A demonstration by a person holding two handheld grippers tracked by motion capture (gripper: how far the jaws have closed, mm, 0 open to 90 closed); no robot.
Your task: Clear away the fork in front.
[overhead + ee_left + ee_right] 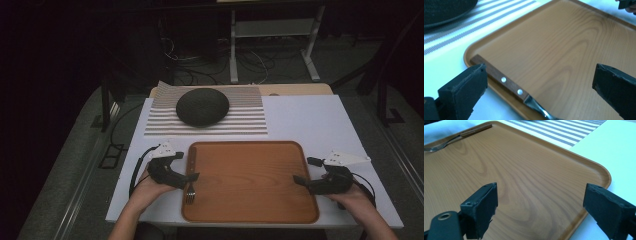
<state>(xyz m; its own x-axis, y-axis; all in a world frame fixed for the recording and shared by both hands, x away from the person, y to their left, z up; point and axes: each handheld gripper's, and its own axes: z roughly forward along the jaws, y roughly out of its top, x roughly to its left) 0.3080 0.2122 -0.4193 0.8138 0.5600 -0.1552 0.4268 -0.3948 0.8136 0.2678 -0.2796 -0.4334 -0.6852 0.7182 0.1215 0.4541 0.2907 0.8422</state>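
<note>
One wooden tray (pixel 250 180) lies on the white surface (pixel 310 120), close to the person's edge. On it rests a single fork (pixel 190 172), laid along the tray's left rim: its wooden handle, fixed with two rivets, points away from the person, and its metal tines point toward the near edge. In the left gripper view the fork (pixel 506 82) lies just inside the rim of the tray (pixel 564 50); in the right gripper view the fork (pixel 456 137) lies at the far side of the tray (pixel 524 175).

There are two grippers, one in each hand. The left gripper (pixel 192 176) sits at the tray's left edge, right over the fork. Its two fingers (pixel 465 88) stand wide apart with the fork's handle lying between them, and they grip nothing. The right gripper (pixel 299 180) is at the tray's right edge, well apart from the fork. Its two fingers (pixel 480 206) are also spread wide, over bare wood, with nothing held.

Beyond the tray lies one striped cloth (pixel 240 117), and on it sits one dark, rounded, dome-shaped object (pixel 202 106). Two forearms come in from the near edge of the surface.
</note>
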